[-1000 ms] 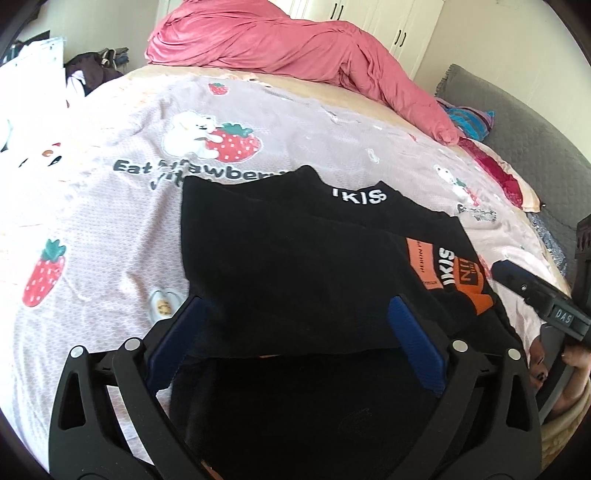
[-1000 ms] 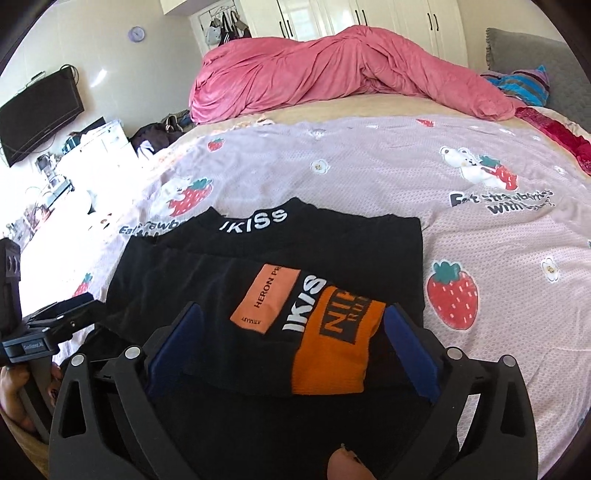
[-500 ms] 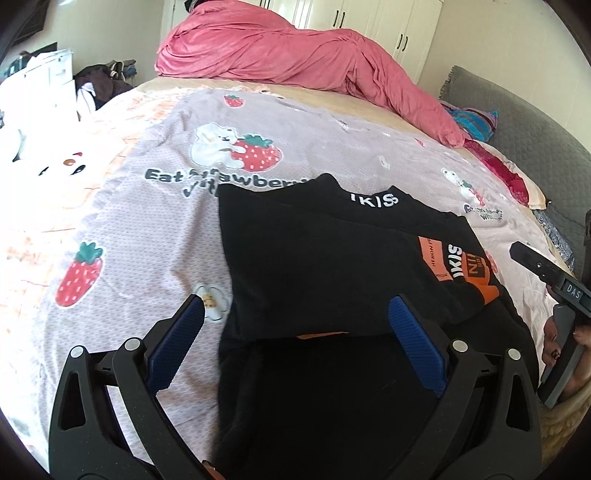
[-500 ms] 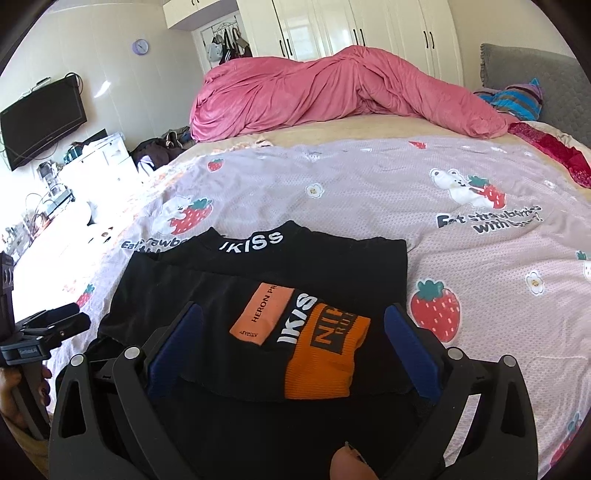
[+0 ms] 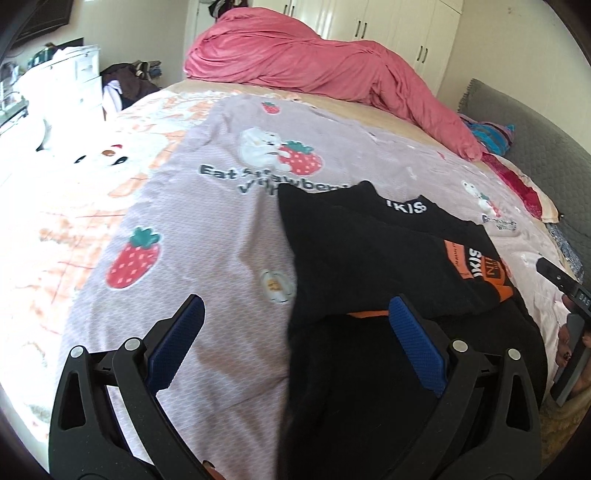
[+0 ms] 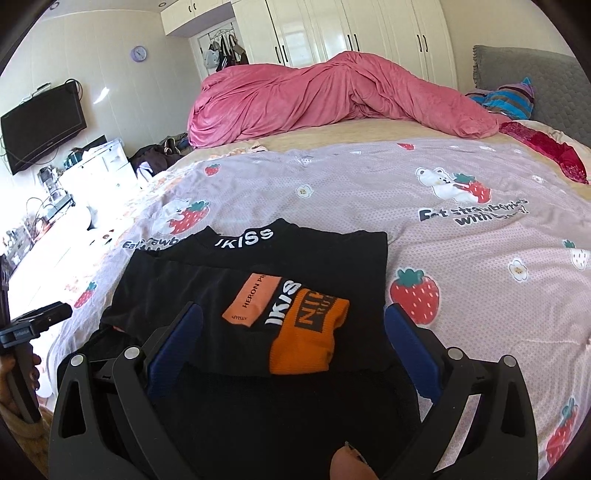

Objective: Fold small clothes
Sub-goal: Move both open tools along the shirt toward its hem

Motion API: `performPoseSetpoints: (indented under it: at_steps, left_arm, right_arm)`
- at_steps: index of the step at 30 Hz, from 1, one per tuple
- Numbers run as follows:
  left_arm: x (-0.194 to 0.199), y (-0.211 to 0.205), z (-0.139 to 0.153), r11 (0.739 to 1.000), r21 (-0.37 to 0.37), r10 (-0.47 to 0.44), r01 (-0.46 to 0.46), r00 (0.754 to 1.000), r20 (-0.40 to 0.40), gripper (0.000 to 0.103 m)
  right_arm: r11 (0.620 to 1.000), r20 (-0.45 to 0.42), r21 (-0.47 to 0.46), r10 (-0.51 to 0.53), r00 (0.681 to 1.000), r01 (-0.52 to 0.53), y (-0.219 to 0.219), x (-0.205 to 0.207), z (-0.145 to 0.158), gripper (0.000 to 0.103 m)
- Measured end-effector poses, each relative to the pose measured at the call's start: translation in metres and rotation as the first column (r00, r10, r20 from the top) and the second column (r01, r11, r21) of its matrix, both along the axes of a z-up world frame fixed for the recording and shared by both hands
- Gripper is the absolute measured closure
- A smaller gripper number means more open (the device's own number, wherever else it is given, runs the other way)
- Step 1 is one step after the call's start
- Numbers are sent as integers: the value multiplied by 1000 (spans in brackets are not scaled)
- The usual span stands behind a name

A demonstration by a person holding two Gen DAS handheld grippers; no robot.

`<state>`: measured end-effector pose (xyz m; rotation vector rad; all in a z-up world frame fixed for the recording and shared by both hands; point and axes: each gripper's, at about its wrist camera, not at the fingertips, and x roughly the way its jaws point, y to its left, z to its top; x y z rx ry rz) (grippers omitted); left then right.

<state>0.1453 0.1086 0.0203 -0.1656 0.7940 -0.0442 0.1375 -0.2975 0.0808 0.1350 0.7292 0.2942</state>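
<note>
Now: top folded, both grippers free

Your bedsheet carries the black top, folded, sleeve cuff uppermost. You hold the left gripper and right gripper above it, jaws spread, grasping nothing.

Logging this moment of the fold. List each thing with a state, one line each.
black garment: sleeves folded in, lying flat on the bed, lower part unfolded toward the cameras.
left tool: open, empty, above the garment's left edge.
right tool: open, empty, above the orange cuff.
pink duvet: bunched at the far end.
wardrobe doors: closed.
TV: off.
</note>
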Motion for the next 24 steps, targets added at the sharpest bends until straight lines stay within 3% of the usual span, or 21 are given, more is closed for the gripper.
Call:
performPoseSetpoints:
  at_steps: [24]
  left_arm:
    - [-42, 3, -4, 1000, 23, 20, -20, 1000, 8, 9]
  right_arm:
    - [999, 28, 30, -19, 999, 18, -14, -39, 2, 5]
